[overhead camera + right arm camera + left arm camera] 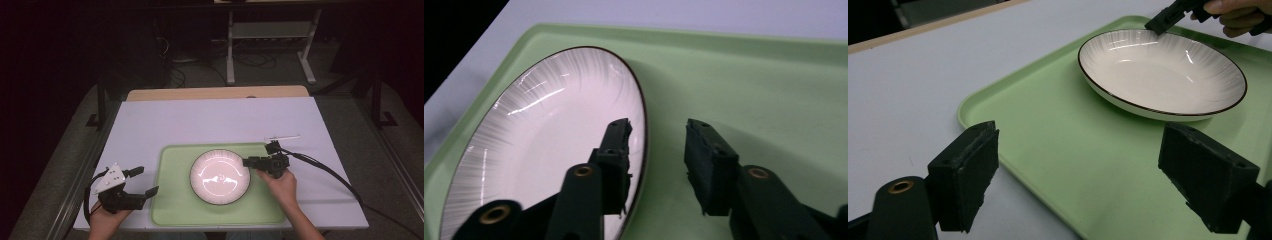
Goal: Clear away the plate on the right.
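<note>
High view: white plate (220, 176) at centre of green tray (172, 200); right gripper (250, 162) at plate's 3 o'clock rim.
Left gripper view: left gripper (1088, 185) jaws wide apart, empty, over tray corner.
Right gripper view: jaws partly open, straddling plate rim, not clamped.

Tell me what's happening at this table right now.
A person holds a two-jaw tool in each hand. The right tool is open, one jaw inside and one outside the rim of the shallow white ceramic plate with a dark edge, which sits on the pale green plastic tray. The left tool is open beside the tray's left edge, holding nothing.
</note>
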Demonstrator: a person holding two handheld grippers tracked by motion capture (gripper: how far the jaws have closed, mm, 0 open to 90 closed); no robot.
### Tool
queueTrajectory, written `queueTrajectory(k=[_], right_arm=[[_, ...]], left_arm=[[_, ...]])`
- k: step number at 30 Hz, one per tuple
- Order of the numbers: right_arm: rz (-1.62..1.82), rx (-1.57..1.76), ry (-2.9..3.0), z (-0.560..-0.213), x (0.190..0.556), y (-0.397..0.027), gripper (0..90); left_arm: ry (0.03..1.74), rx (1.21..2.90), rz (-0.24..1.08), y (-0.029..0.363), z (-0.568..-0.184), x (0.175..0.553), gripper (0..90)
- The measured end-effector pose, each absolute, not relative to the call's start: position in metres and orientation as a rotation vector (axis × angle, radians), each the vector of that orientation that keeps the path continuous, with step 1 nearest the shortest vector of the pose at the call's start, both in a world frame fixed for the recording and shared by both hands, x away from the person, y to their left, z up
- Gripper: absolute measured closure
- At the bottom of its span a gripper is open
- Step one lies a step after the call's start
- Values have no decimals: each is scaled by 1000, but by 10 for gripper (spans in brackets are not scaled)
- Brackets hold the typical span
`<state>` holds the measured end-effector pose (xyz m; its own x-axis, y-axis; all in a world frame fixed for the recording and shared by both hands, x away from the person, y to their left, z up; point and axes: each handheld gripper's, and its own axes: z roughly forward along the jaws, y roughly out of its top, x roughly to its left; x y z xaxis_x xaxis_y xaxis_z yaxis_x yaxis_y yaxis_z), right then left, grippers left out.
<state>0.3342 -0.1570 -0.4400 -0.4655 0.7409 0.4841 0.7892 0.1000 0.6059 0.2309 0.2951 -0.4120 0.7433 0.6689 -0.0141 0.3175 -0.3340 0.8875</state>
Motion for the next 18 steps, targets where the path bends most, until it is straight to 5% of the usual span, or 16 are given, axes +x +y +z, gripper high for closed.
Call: queueTrajectory(k=[18], right_arm=[[-1475,-1474,-2562,-415,316,-185,386]], left_arm=[[759,1949,431,294,-414,232,160]])
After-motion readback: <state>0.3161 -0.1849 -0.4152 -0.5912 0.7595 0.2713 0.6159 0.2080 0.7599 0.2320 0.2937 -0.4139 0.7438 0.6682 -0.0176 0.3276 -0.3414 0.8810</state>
